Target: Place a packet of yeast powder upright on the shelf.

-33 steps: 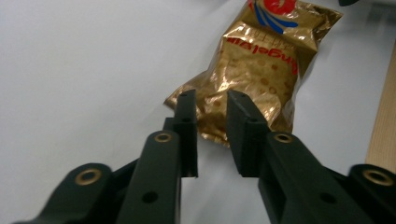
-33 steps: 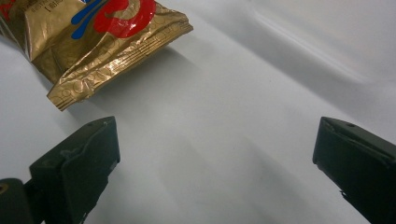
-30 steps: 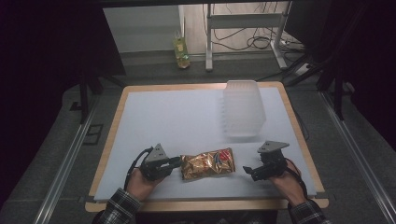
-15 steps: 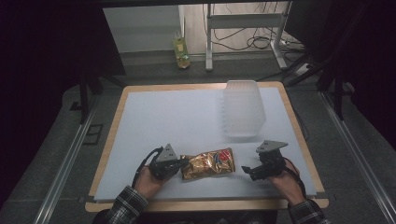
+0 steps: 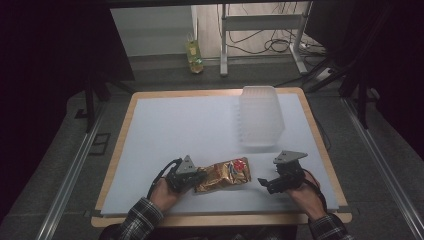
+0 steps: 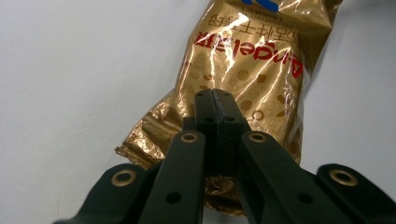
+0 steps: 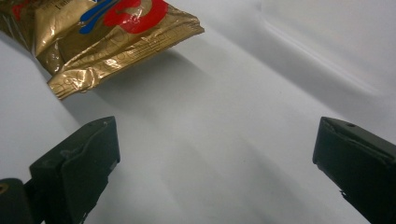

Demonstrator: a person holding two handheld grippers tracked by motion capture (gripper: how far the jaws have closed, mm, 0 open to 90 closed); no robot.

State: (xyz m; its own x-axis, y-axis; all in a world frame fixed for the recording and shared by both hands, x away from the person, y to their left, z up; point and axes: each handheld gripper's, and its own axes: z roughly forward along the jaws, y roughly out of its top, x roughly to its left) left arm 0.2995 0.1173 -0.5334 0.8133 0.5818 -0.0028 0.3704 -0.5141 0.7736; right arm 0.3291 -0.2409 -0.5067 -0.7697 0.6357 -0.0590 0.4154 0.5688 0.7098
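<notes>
Left hand-held gripper now closed on snack bag, clear container behind.

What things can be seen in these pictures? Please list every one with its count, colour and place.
snack bag: one, shiny gold with red and blue print, near edge of the table, between the two grippers.
plastic container: one, clear, far right part of the table.
table: one, white top with wooden rim, centre of the high view.
bottle: one, yellow-green, on the floor beyond the table.
metal stand: one, pale grey, on the floor beyond the table, with cables beside it.
left gripper: one, black, jaws shut on the crimped end of the snack bag.
right gripper: one, black, jaws open over bare table, apart from the bag.
sleeves: two, plaid, bottom edge of the high view.
</notes>
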